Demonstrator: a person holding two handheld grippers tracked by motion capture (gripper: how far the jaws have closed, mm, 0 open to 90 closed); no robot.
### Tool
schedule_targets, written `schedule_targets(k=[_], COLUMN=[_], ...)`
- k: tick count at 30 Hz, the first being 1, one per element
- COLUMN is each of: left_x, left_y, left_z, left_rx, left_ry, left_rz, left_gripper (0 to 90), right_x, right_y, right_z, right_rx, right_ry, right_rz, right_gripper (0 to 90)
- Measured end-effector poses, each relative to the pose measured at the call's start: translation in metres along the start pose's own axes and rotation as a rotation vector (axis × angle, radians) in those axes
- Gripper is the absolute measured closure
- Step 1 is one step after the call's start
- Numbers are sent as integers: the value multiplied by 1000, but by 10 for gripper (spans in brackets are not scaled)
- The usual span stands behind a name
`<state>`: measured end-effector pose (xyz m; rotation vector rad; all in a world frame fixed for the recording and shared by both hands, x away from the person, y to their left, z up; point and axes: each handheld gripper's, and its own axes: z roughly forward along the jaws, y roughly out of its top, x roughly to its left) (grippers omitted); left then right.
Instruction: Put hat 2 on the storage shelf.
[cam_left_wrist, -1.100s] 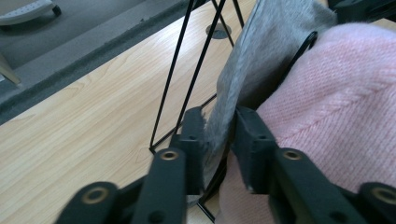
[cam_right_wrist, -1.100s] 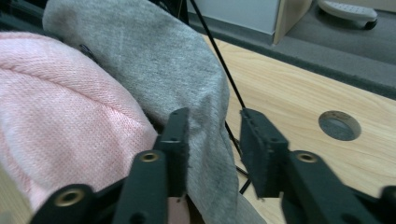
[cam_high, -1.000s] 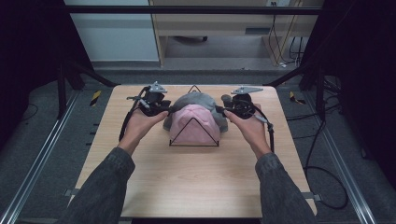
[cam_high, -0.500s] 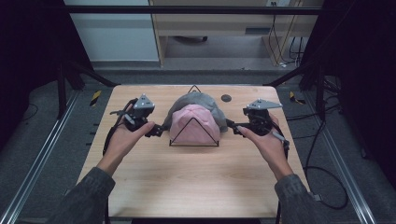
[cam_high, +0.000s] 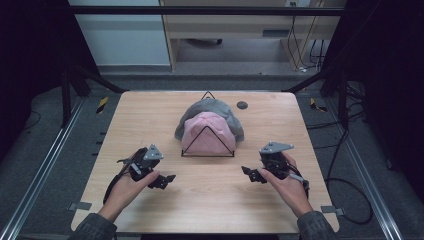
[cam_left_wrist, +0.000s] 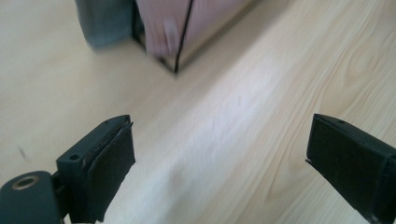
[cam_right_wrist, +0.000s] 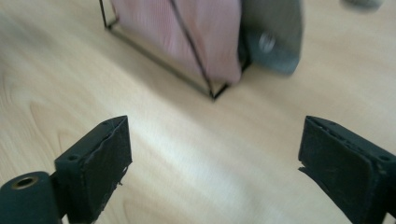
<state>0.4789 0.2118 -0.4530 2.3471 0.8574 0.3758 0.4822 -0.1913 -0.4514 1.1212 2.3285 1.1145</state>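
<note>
On the far middle of the table (cam_high: 150, 107), a pink cap (cam_high: 206, 132) sits over a black wire stand (cam_high: 207, 148), a grey cap (cam_high: 215, 107) behind it. Left gripper (cam_high: 169, 179) at near left and right gripper (cam_high: 247, 172) at near right: jaws just opened wide, nothing between them, both well apart from the caps. Small dark disc (cam_high: 242, 105) at far right

Ribbed pink cloth (cam_high: 207, 132), matt wooden table (cam_high: 210, 200)

Probably a lab — railed rig frame (cam_high: 47, 165), trailing floor cables (cam_high: 350, 165), wooden table (cam_high: 210, 200)
</note>
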Motion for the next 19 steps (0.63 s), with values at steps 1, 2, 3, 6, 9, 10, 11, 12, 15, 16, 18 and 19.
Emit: schedule_targets(k=[1,2,3,6,9,10,11,12,15,16,18,19], left_x=[1,1,2,4,6,6,6,6,9,9,9,9], left_y=[-5,-9,-13,-21,-26,-26,-27,-27,-28,-28,-29,-30], left_z=[3,7,9,14,17,19,20,22,25,26,26,26], left_rx=[13,22,34,68,92,106,115,126,133,131,127,123], left_ry=[-8,-20,-23,-43,-57,-53,-50,-44,-19,-16,-12,-8], left_rz=[-12,-26,-31,-45,-67,-62,-65,-60,-55,-59,-57,-51], left_gripper=[73,75,75,75,73,72,71,68,43,43,36,24], right_x=[0,0,0,0,3,4,5,6,7,8,9,9], right_y=[-7,-12,-17,-29,-37,-38,-38,-39,-43,-46,-49,-49], right_z=[5,9,13,23,30,31,31,31,33,33,33,33], right_rx=[31,48,68,138,190,180,179,177,146,119,93,91], right_ry=[2,4,6,1,-13,-22,-29,-35,-43,-46,-53,-57], right_rz=[11,13,19,18,-12,-32,-35,-35,-30,-22,-15,-11], right_gripper=[121,126,128,124,107,105,98,93,54,47,47,47])
